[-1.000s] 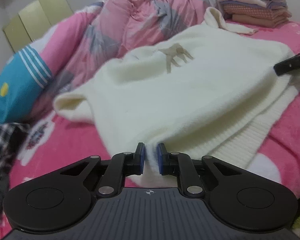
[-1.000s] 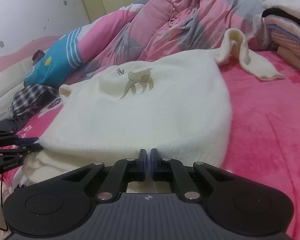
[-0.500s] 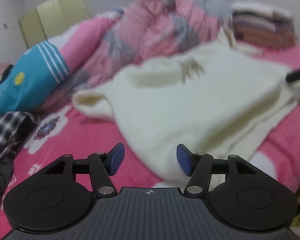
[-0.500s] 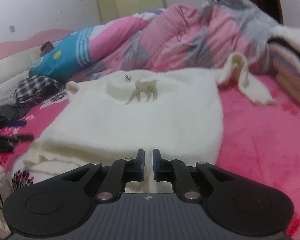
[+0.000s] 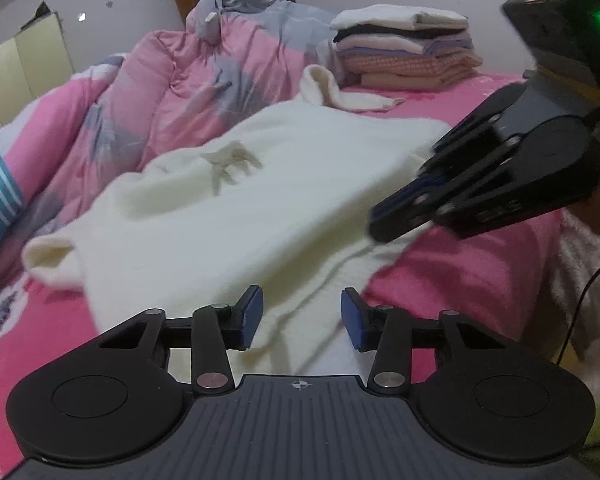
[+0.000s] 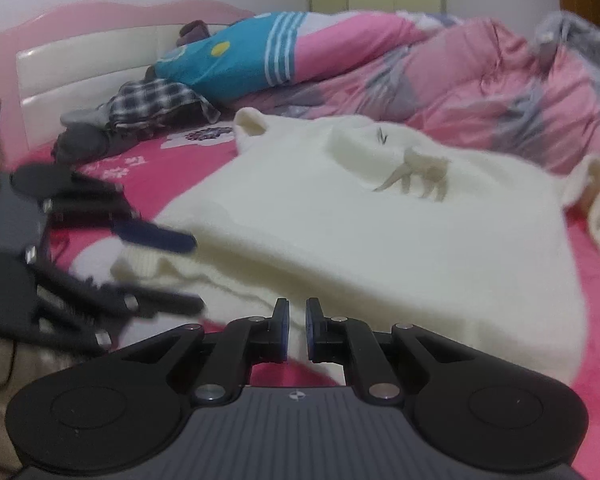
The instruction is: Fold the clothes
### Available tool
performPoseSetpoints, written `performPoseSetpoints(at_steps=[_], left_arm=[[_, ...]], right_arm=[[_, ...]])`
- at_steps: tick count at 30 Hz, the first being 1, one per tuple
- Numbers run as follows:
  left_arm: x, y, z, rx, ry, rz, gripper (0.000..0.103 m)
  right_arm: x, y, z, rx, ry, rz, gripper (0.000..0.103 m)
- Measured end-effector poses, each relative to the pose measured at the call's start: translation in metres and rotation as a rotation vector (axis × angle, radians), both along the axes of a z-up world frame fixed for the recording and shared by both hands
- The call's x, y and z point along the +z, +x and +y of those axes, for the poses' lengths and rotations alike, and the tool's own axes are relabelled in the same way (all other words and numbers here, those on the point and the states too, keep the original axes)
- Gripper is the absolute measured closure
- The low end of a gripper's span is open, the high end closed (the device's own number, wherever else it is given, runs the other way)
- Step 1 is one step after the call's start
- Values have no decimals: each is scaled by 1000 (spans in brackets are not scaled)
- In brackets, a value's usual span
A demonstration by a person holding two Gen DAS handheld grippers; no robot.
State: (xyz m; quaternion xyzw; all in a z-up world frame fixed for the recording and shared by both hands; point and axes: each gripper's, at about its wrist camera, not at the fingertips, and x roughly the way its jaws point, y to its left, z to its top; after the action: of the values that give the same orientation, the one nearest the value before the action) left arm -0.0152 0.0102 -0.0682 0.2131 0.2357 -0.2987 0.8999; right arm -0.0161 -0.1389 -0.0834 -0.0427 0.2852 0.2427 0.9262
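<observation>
Since a second ago we have let go of the cream sweater's (image 5: 228, 216) hem with the left tool (image 5: 302, 314), and both tools have swung sideways, so the right one now looms close in the left view.

From the left wrist, our sweater lies spread on the pink bed (image 5: 472, 264), fluffy, with a tan deer motif on the chest and a ribbed hem nearest us. One sleeve trails toward the stack of folded clothes (image 5: 404, 54) beyond the sweater; the pink and grey duvet (image 5: 204, 76) is heaped behind it. Our left tool's jaws stand apart, having just been closing a little after opening; the hem lies below the gap, with neither pad pressing it. The right tool (image 5: 396, 220) hangs over the sweater's far edge, blurred.

From the right wrist, the sweater fills the middle of the bed, the headboard (image 6: 80, 64) and a checked garment (image 6: 156, 100) beyond it. Our right tool's (image 6: 296, 330) jaws are nearly together with a thin slot between, nothing visibly pinched. The left tool (image 6: 172, 272) shows blurred beside the sweater's hem.
</observation>
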Motion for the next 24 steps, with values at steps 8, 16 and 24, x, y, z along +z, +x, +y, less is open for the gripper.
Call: performPoseSetpoints(at_steps=[8, 16, 24], left_arm=[[-10, 11, -4, 17, -4, 42, 64], [-14, 13, -8, -33, 45, 16, 67], [-14, 16, -5, -63, 28, 21, 90]], right_arm=[[-11, 18, -6, 4, 73, 84, 93], [-10, 7, 16, 146, -59, 5, 86], [-11, 18, 21, 133, -56, 11, 92]])
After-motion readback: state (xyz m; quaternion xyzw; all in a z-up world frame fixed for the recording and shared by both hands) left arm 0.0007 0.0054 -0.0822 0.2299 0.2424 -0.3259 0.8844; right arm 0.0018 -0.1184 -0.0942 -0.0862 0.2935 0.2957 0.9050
